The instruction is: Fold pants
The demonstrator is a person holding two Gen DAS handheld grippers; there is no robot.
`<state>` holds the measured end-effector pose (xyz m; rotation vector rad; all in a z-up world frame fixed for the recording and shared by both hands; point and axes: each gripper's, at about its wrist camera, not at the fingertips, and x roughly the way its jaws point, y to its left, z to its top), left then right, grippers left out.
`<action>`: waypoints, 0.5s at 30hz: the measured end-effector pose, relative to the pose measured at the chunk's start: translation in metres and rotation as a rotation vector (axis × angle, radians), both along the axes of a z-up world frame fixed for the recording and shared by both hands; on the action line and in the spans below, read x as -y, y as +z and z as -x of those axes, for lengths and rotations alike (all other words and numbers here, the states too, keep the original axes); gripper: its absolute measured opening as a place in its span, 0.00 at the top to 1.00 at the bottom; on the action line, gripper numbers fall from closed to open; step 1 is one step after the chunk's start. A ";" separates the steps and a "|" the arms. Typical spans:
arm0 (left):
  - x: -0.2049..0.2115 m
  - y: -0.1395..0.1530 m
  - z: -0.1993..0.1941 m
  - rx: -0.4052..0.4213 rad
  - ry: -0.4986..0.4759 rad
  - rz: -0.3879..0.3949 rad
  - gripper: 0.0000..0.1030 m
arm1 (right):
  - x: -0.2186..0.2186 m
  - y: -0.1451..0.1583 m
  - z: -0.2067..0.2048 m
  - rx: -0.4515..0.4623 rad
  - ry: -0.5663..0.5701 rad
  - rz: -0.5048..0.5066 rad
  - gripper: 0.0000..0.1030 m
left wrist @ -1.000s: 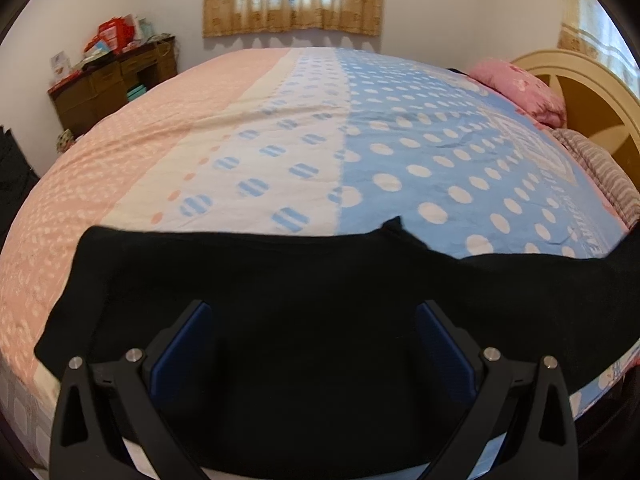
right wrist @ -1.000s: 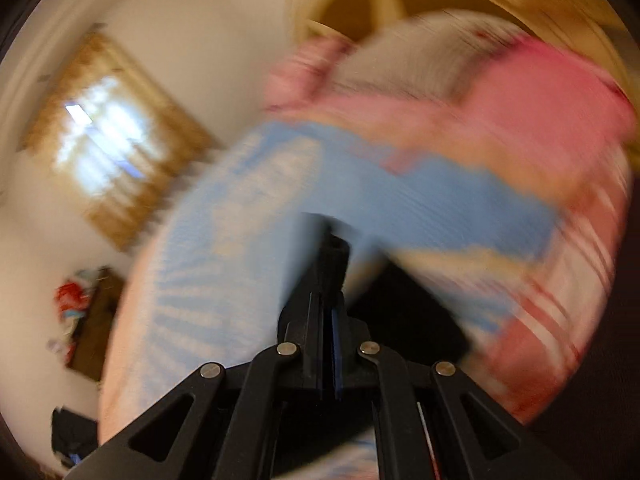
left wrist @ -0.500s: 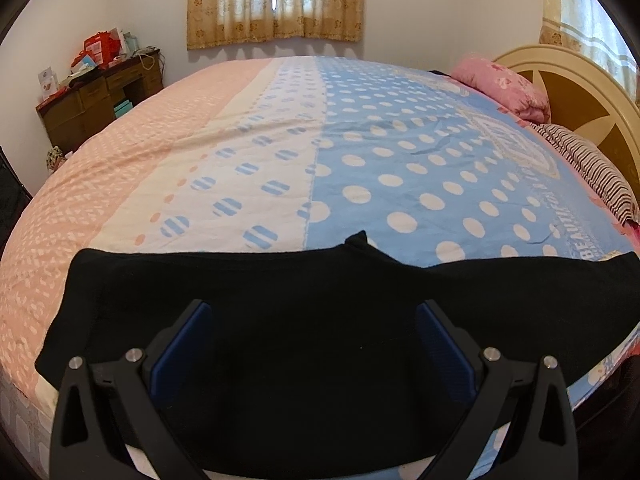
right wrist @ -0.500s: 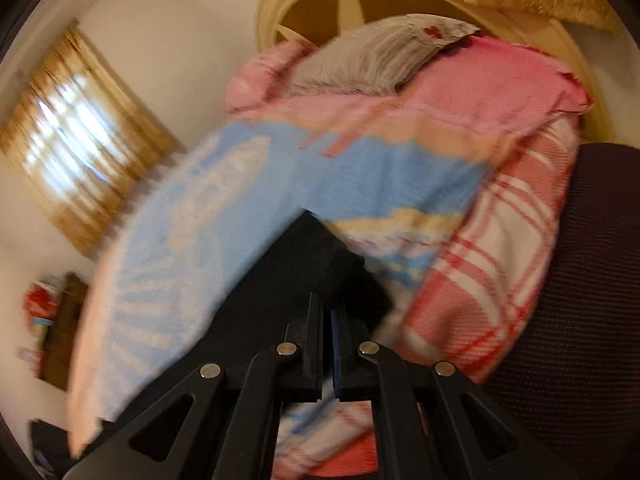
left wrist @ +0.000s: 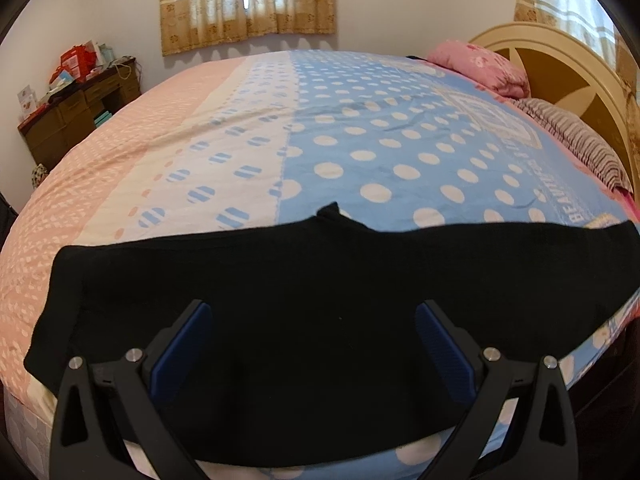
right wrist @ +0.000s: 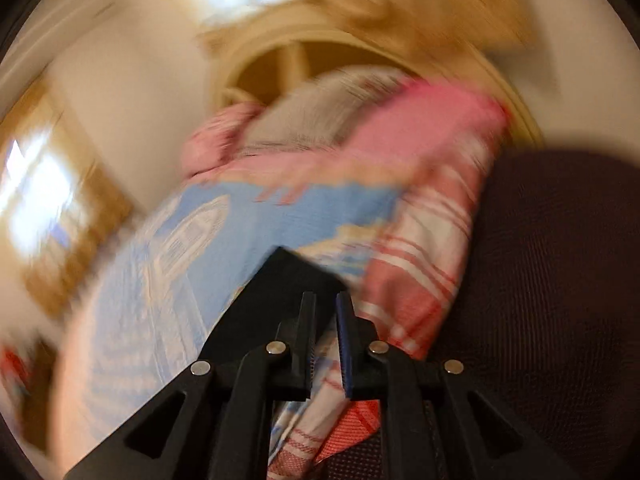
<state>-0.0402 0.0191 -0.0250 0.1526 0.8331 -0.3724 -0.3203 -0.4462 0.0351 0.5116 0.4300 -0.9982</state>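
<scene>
Pants spread flat, one claw letting go

Nearest, the left gripper (left wrist: 312, 344) hangs released, blue pads wide apart above the black pants (left wrist: 320, 280). The right gripper (right wrist: 325, 320) is parting its jaws; a narrow gap shows, nothing visibly between them. Risk, as I judge it: cloth dragged by a withdrawing fingertip would ruck the edge. The pants lie as a long dark band across the near edge of the bed (left wrist: 360, 140), with one small peak on their far edge.

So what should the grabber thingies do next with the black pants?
Probably lower the open left hand-held gripper onto the black pants, which lie flat along the bed's near edge, and pinch there. The right hand-held gripper is opening, with no cloth between its fingers.
</scene>
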 end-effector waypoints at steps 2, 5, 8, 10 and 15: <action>0.005 -0.002 0.002 -0.001 -0.012 -0.012 0.00 | -0.027 0.011 -0.024 -0.119 0.020 0.194 0.89; 0.014 -0.005 0.006 0.008 -0.034 -0.031 0.00 | -0.051 0.015 -0.055 -0.020 0.340 0.166 0.89; 0.021 -0.013 0.012 0.007 -0.048 -0.060 0.00 | -0.099 -0.014 -0.112 -0.004 0.767 -0.050 0.89; 0.026 -0.021 0.015 -0.009 -0.055 -0.082 0.00 | -0.138 -0.038 -0.139 -0.040 0.947 -0.121 0.89; 0.026 -0.031 0.024 0.002 -0.059 -0.121 0.00 | -0.200 -0.110 -0.185 -0.244 1.123 -0.292 0.89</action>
